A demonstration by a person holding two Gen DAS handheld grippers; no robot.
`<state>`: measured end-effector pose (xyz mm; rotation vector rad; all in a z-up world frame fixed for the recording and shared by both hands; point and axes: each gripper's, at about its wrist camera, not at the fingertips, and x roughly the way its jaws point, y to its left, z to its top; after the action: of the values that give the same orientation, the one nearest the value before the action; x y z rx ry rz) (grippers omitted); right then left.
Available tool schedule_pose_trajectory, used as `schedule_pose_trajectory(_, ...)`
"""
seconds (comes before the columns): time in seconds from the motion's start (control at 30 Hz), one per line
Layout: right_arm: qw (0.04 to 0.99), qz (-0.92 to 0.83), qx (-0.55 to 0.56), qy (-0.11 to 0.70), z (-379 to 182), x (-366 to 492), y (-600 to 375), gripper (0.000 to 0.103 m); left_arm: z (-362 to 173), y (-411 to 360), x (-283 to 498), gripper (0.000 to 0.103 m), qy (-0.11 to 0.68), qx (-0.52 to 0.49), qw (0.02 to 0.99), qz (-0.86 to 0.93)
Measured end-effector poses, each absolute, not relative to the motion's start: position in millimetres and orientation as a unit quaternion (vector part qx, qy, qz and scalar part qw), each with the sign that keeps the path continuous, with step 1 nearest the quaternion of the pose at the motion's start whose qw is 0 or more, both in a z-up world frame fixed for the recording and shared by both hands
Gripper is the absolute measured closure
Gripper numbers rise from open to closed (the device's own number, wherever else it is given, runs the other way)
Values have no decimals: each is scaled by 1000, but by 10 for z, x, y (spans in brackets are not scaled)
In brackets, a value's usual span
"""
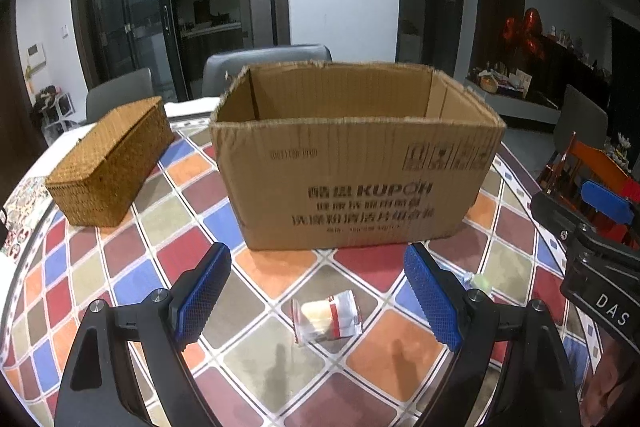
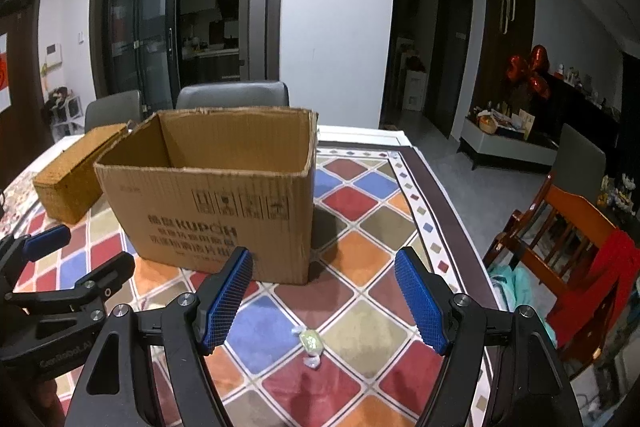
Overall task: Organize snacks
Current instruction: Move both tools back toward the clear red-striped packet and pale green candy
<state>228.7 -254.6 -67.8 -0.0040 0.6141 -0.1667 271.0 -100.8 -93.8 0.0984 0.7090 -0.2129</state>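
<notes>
An open brown cardboard box [image 1: 352, 171] stands on the checkered table; it also shows in the right wrist view [image 2: 216, 203]. A clear-wrapped snack with a red stripe [image 1: 326, 315] lies on the table between my left gripper's [image 1: 316, 287] open blue pads, a little below them. A small green wrapped candy [image 2: 310, 341] lies between my right gripper's [image 2: 324, 291] open pads. The candy partly shows behind the left gripper's right finger [image 1: 480, 281]. Both grippers are empty and hover above the table, in front of the box.
A lidded wicker basket [image 1: 112, 163] sits left of the box, also in the right wrist view [image 2: 68, 183]. Grey chairs [image 1: 264, 67] stand behind the table. A wooden chair with red cloth [image 2: 576, 259] stands right of the table edge [image 2: 452, 227].
</notes>
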Motion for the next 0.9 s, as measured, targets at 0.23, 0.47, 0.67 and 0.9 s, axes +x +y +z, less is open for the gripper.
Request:
schedule_pose_trajectory(0.23, 944, -83, 2, 319, -849, 2298, -2559, 29, -1144, -999, 2726, 14, 362, 47, 925, -105)
schedule_pose_trajectory(0.47, 938, -82, 2, 337, -1045, 2316, -2571, 29, -1323, -1005, 2773, 14, 379, 47, 918, -105)
schedule_pose_trajectory(0.67, 933, -82, 5, 352, -1202, 2355, -2568, 29, -1487, -1004, 2834, 14, 395, 41, 912, -105)
schedule_pose_trajectory(0.9, 926, -81, 9, 369, -1375, 2413, -2590, 29, -1689, -1027, 2890, 15, 414, 40, 903, -106)
